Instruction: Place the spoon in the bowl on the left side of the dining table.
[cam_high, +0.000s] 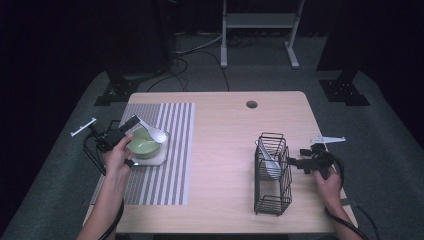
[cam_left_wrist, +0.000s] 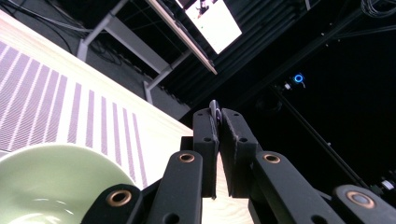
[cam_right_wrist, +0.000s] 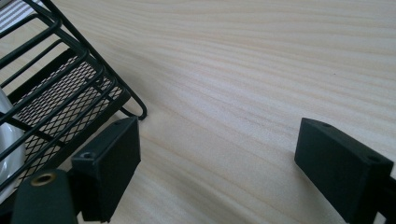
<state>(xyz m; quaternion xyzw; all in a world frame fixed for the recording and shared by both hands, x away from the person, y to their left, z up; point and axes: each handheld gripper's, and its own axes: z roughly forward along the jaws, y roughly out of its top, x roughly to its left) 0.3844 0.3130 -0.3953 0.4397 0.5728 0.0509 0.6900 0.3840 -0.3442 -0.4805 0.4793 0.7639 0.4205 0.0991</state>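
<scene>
**Left gripper clamps spoon over green bowl as right gripper waits by wire rack**

At the left of the high view, the left gripper (cam_high: 131, 123) is held above a green bowl (cam_high: 144, 144), which sits on a pale square plate (cam_high: 161, 156) on the striped placemat (cam_high: 172, 150). Its 2 jaws are pressed together on the handle of a white spoon (cam_high: 155, 132), whose bowl end juts out past the rim toward the middle of the table. The left gripper view confirms the grip: the black jaws close on a thin, dark-edged strip of the spoon handle (cam_left_wrist: 214, 112), with the green bowl (cam_left_wrist: 56, 182) just below and the placemat (cam_left_wrist: 42, 107) beyond it.

Across the bare middle of the wooden table (cam_high: 225, 150) stands a black wire rack (cam_high: 272, 172) with 2 compartments; a second white spoon (cam_high: 269, 160) leans in the farther one.

At the right, the right gripper (cam_high: 295, 162) sits just beside the rack's outer wall. In the right gripper view its jaws stand wide apart with nothing between them, low over the tabletop (cam_right_wrist: 233, 70), the left jaw close to the rack's mesh foot (cam_right_wrist: 70, 98).
</scene>
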